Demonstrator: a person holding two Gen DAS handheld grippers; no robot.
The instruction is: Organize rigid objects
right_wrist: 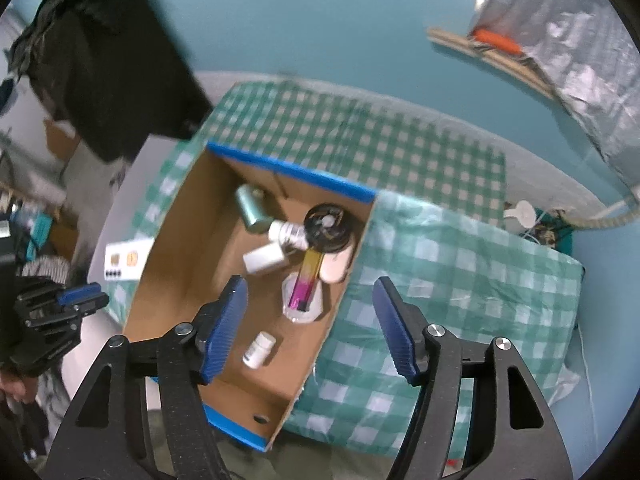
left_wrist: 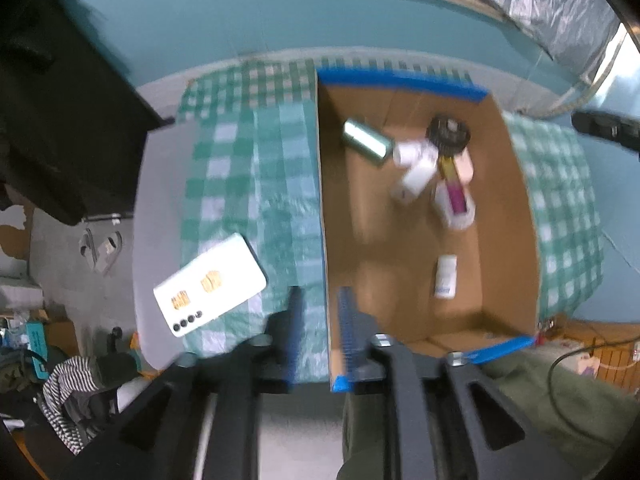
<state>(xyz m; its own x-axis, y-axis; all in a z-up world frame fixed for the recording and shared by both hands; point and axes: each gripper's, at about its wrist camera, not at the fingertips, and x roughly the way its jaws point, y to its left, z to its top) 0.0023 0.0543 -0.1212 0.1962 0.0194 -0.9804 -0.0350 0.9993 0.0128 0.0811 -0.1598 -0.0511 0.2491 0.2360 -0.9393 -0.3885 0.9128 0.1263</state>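
A cardboard box [left_wrist: 516,216] with blue-taped edges stands on the checked cloth; it also shows in the right wrist view [right_wrist: 160,272]. Inside lie a silver can [left_wrist: 366,142], white bottles [left_wrist: 416,178], a black round lid [left_wrist: 448,130], a purple-yellow item [left_wrist: 456,194] and a small white pill bottle [left_wrist: 446,276]. A white phone [left_wrist: 210,284] lies on the cloth left of the box. My left gripper [left_wrist: 320,332] is open a little and empty, straddling the box's near-left wall. My right gripper [right_wrist: 310,328] is wide open and empty, above the box's right wall.
The green checked cloth [right_wrist: 440,280] covers the bed right of the box. A black garment [right_wrist: 108,72] hangs at the left. Clutter lies on the floor at the left [left_wrist: 68,380]. A silver foil sheet [right_wrist: 580,60] hangs on the teal wall.
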